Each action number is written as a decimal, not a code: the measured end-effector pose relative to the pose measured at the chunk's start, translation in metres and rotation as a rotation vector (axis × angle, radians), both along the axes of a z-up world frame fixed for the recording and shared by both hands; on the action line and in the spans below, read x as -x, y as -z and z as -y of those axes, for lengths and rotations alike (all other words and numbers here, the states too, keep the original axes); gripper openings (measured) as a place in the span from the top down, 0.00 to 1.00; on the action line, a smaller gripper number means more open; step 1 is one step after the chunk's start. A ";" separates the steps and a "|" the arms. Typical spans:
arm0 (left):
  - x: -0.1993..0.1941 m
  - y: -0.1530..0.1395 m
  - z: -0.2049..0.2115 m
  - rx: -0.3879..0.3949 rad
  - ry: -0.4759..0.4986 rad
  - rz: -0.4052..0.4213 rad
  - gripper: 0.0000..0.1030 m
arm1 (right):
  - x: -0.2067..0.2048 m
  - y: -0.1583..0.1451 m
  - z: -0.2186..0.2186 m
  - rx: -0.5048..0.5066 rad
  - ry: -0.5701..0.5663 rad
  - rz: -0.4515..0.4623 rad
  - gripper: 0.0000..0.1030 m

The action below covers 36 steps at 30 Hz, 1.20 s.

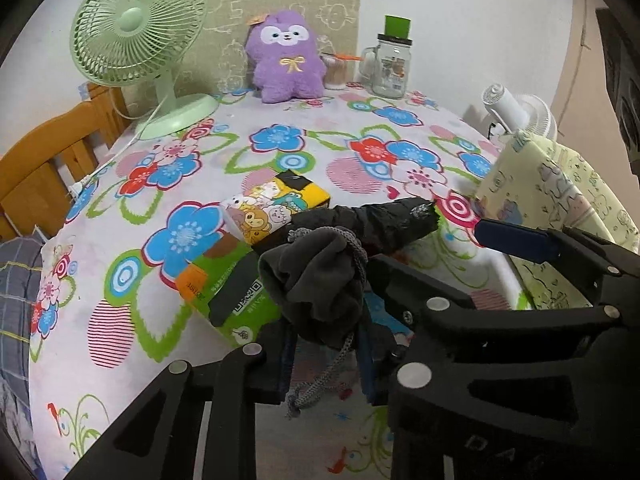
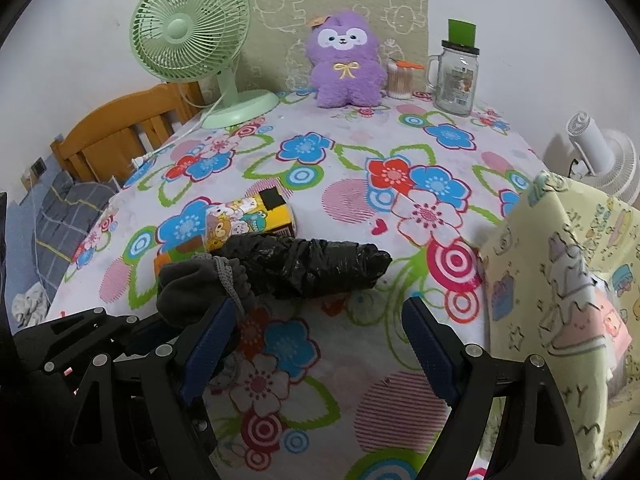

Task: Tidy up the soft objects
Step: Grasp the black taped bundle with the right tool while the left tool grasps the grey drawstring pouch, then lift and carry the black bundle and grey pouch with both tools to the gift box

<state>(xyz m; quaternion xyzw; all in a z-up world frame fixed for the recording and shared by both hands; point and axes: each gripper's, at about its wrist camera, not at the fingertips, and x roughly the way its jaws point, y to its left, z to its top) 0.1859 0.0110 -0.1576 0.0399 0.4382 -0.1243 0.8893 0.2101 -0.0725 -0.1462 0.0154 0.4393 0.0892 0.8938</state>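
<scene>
Left tool (image 1: 326, 360) clamped on grey drawstring pouch (image 1: 320, 280), held above near desk (image 1: 280, 148). Right tool (image 2: 316, 344) spread wide, gripping nothing. Just beyond pouch: black wrapped bundle (image 2: 312, 266), then cartoon-printed yellow box (image 2: 248, 220). Green carton (image 1: 236, 300) with QR label; other writing unreadable. Far side: purple plush (image 2: 344, 64).

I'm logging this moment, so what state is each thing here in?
Left gripper: shut on the grey drawstring pouch.
Right gripper: open, holding nothing.
Black folded umbrella: lying flat on the table.
Purple plush: upright against the wall.
Green fan: standing.
Glass jar: upright, lidded.
</scene>
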 end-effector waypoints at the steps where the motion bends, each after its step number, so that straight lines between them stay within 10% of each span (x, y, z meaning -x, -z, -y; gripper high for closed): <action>1: -0.002 0.000 -0.003 0.000 -0.006 0.001 0.75 | -0.002 0.001 -0.001 0.000 -0.002 0.000 0.15; 14: -0.018 0.008 -0.010 0.000 -0.037 -0.002 0.76 | -0.037 0.019 -0.006 -0.004 -0.001 -0.022 0.15; 19: -0.022 0.013 -0.007 -0.003 -0.035 -0.019 0.77 | -0.039 0.031 -0.010 -0.017 -0.050 -0.080 0.56; 36: -0.011 0.006 0.003 0.010 -0.025 -0.012 0.79 | -0.013 0.013 -0.001 -0.001 -0.024 -0.025 0.61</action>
